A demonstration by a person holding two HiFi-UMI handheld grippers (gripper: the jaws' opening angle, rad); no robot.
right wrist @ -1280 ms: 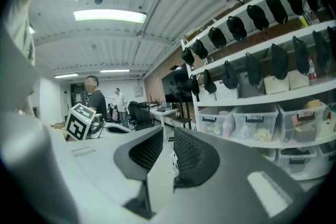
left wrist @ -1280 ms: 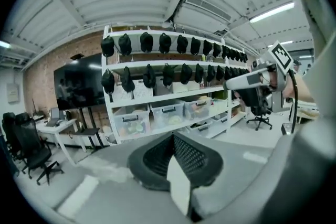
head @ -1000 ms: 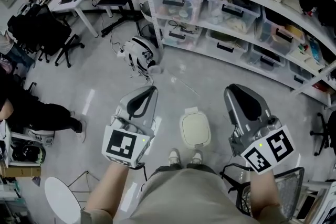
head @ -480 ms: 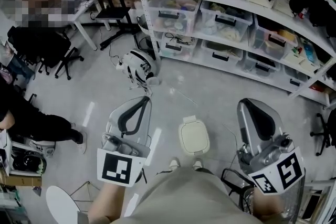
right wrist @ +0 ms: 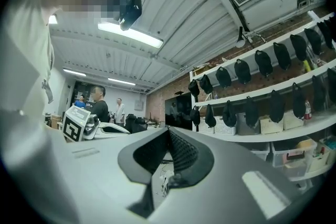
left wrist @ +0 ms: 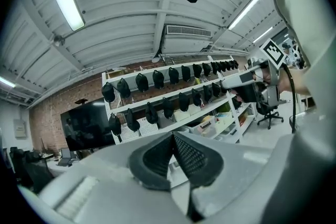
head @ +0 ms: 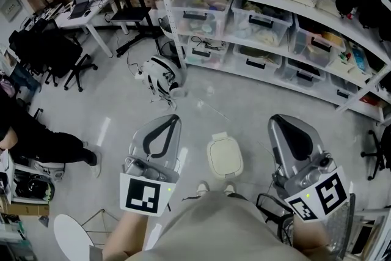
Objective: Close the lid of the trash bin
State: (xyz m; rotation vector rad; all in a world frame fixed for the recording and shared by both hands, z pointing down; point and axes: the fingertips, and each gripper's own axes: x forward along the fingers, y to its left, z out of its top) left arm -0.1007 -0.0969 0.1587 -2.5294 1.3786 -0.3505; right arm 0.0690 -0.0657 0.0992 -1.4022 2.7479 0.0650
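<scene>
as it stands lidded, the trash bin (head: 225,154) (cream) looks rounded.

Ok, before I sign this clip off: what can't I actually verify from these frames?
- Trash bin lid: shown only in the head view, from straight above. It hides the body beneath, and whether it sits fully down cannot be told.
- Both gripper views point level at the shelves, so the lid is outside them.
- Storage boxes: contents too small in the head view.
- Shoes: partly hidden by the person's torso.
</scene>
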